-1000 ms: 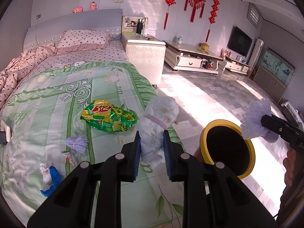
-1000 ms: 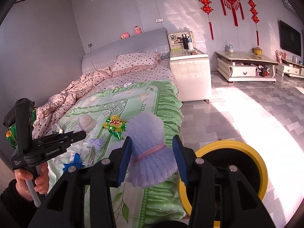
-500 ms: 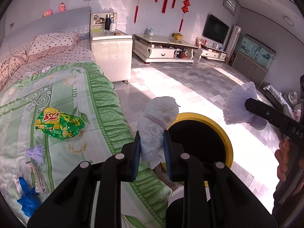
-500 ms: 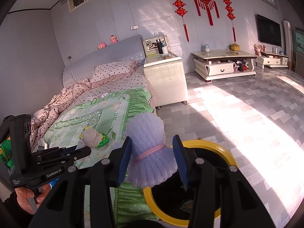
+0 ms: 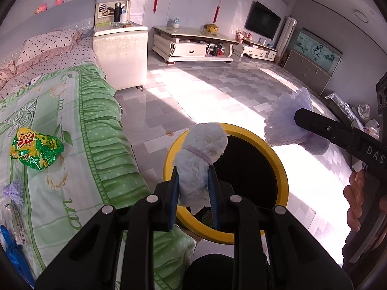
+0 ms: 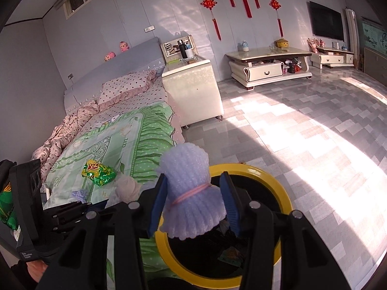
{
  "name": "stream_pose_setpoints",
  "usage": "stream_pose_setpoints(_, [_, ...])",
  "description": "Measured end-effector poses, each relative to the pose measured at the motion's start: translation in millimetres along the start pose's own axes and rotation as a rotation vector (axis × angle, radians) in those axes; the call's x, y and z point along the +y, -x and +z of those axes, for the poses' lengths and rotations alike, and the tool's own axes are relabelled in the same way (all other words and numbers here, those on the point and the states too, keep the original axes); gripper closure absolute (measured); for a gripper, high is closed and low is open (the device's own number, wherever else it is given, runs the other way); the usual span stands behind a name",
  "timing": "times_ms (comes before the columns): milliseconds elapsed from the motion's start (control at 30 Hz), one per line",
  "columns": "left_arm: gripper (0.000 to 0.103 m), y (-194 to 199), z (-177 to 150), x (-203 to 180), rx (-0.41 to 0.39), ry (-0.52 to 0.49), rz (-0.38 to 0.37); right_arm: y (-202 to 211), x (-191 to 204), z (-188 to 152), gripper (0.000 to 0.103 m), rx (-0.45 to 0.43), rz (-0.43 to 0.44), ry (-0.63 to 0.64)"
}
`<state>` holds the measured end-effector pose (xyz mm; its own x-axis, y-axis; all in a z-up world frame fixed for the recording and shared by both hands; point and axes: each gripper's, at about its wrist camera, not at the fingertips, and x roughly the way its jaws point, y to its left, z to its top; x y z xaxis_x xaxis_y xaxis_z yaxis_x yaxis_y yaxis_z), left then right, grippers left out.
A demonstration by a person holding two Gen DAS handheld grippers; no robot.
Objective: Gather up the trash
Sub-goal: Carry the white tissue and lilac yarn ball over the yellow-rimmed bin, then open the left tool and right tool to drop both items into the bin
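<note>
**Both grippers loaded above the bin**

Left gripper (image 5: 193, 193) of mine is closed on a white tissue wad (image 5: 199, 162) tied with a pale band, and it hangs over the near rim of the yellow-rimmed bin (image 5: 281, 169). My right gripper (image 6: 196, 198) has its blue pads set wider; the lavender foam net (image 6: 191, 193), cinched by a pink band, sits between them, touching the left pad, though I cannot tell if the right pad touches it. It hangs over the same bin's dark opening, where some scraps lie at the bottom. Just left of the bin is the bed (image 5: 96, 125) with its green quilt. On it lie a green snack bag (image 5: 36, 151), a small lavender net (image 5: 14, 191) and a blue scrap (image 5: 9, 249).
</note>
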<state>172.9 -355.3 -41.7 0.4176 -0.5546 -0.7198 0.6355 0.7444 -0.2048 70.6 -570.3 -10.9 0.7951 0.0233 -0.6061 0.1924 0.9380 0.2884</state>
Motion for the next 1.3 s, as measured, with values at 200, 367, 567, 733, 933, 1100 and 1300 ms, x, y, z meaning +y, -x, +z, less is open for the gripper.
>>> stream_pose_setpoints(200, [0.081,-26.4,-7.8,-6.0,0.035,0.007,-0.024,-23.8,-23.8,-3.4,0.06,0.039,-0.03,-0.055])
stream_pose_setpoints(367, [0.081,-42.8,-12.6,-12.8,0.056,-0.011,-0.038,-41.6,-41.3,-5.2,0.06,0.066,-0.067,-0.089])
stream_pose_setpoints(567, [0.079,-53.8,-16.1,-16.4,0.073,-0.012,-0.04,-55.1,-50.0,-6.7,0.059,0.083,-0.091,-0.109])
stream_pose_setpoints(733, [0.073,-52.9,-15.3,-17.7,0.066,-0.015,-0.043,-55.6,-53.5,-7.1,0.057,0.079,-0.089,-0.124])
stream_pose_setpoints(933, [0.053,-48.8,-14.0,-14.2,0.047,-0.002,-0.039,-52.1,-58.3,-6.2,0.052,0.07,-0.106,-0.143])
stream_pose_setpoints(1100, [0.034,-40.2,-13.9,-6.1,0.019,0.007,-0.023,-50.9,-62.6,-7.6,0.039,0.068,-0.123,-0.164])
stream_pose_setpoints(1300, [0.022,-23.5,-17.3,7.4,-0.023,0.007,0.041,-51.1,-56.8,-10.7,0.026,0.077,-0.131,-0.149])
